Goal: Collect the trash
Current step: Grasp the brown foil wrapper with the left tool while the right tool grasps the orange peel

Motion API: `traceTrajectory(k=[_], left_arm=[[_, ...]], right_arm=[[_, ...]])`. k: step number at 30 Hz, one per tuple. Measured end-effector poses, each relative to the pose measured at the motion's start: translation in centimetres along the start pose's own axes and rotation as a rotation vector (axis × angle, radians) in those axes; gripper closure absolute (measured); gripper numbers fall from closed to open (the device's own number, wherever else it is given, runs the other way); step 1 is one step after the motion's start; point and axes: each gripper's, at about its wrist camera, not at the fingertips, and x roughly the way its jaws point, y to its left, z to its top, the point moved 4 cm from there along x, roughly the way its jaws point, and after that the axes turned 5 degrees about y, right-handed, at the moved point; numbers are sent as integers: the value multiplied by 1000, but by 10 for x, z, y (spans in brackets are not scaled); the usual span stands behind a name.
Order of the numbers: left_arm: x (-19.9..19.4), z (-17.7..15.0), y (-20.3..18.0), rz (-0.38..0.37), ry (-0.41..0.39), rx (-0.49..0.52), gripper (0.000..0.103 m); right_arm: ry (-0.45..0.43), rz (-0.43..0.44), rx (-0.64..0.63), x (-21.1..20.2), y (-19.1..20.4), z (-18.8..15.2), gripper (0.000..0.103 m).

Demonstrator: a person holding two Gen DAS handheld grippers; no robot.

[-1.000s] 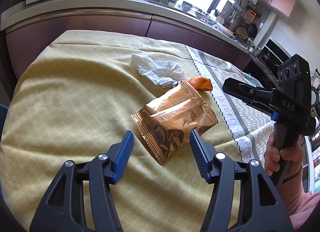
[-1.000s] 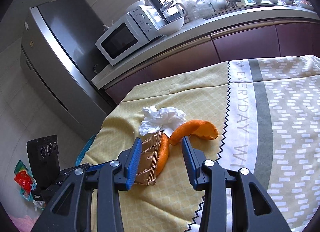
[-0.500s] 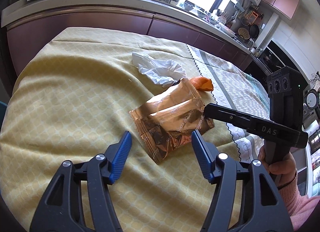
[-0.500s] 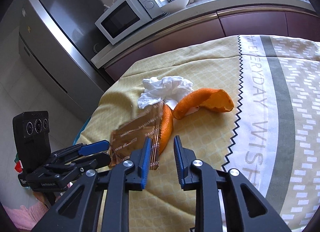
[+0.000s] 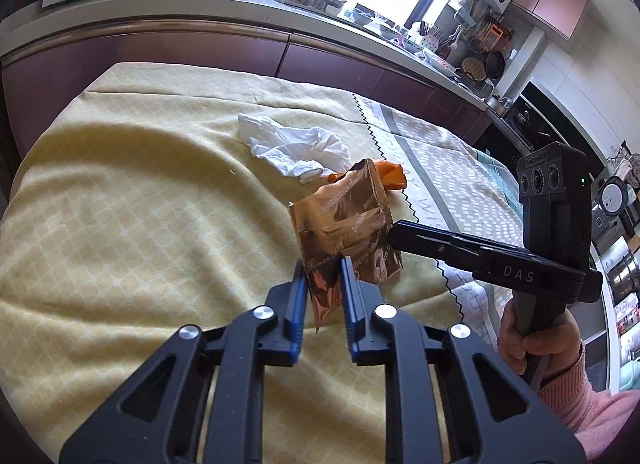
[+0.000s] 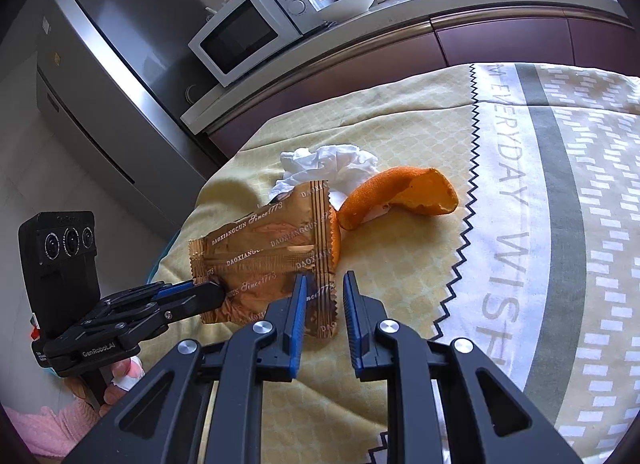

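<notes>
A gold snack wrapper (image 5: 346, 220) is lifted off the yellow tablecloth. My left gripper (image 5: 323, 268) is shut on its near corner. My right gripper (image 6: 323, 284) has closed on the wrapper's (image 6: 272, 248) other edge, with a narrow gap still showing between its jaws. In the left wrist view the right gripper (image 5: 394, 233) comes in from the right and touches the wrapper. A crumpled white tissue (image 5: 292, 146) lies behind it, also in the right wrist view (image 6: 332, 164). An orange peel (image 6: 400, 196) lies beside the tissue, partly hidden in the left wrist view (image 5: 390, 176).
The table (image 5: 120, 204) has a yellow cloth with a grey and white patterned part (image 6: 560, 224) on the right. A kitchen counter with a microwave (image 6: 248, 32) runs behind the table. A steel fridge (image 6: 112, 64) stands at the left.
My left gripper closed on the wrapper's corner and lifted it off the cloth. My right gripper moved in and narrowed onto the wrapper's other edge.
</notes>
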Motion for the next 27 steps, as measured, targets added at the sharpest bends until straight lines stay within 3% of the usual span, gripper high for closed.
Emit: traceTrajectory(k=[7,13,20,27], left_arm=[[-13,-2,-1,-7,-34,13,89],[-31,-5,3,-15,-66,14,90],[-53,-7,15,-8,-103,-4,90],[-72,-15,27,18,-131,-32,90]], right_arm=[[-74,-24,21,-22,-13,13,84],[-142,-104,59,-32,-35,33,72],[-127,-129,78,-20,-48,46,63],[-90,-123,57,-5,-41,51,61]])
